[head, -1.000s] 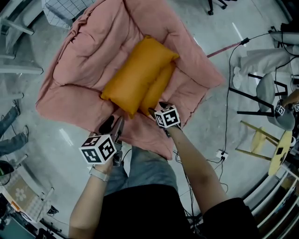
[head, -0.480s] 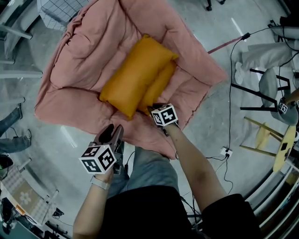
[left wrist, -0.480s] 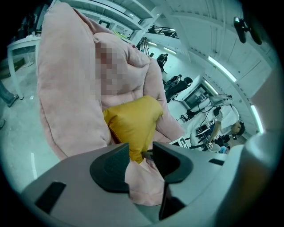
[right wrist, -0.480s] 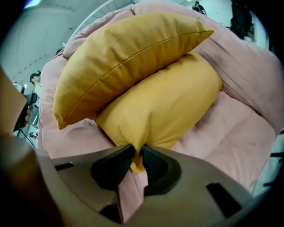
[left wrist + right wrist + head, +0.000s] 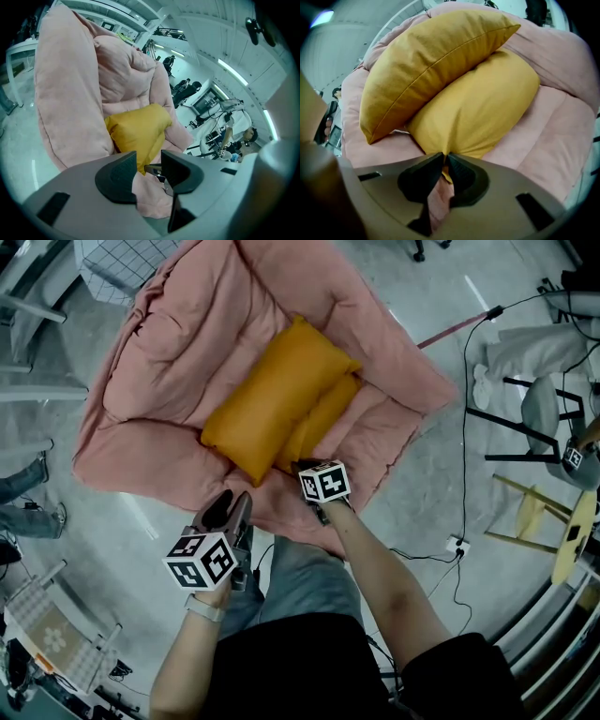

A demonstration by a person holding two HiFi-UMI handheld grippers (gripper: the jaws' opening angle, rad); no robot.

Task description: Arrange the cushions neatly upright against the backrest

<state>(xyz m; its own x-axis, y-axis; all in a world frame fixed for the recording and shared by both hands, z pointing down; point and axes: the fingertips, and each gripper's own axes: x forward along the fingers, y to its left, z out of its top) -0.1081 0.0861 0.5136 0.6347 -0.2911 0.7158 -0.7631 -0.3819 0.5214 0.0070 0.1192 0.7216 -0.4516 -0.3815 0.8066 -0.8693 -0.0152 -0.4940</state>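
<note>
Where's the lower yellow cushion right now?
Head view: the lower cushion lies on the pink lounger, right of and partly under the upper cushion; the right tongs have just been closing and pinch its near corner.

Upper cushion overlaps lower cushion on what looks like a pink lounger.

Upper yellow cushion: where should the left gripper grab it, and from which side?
The upper cushion lies across the lower cushion, plump mid-body. Its near corner tapers thin and sticks out past it. Likely pinch that corner, coming from the front of the pink seat, where the open left gripper hangs.
</note>
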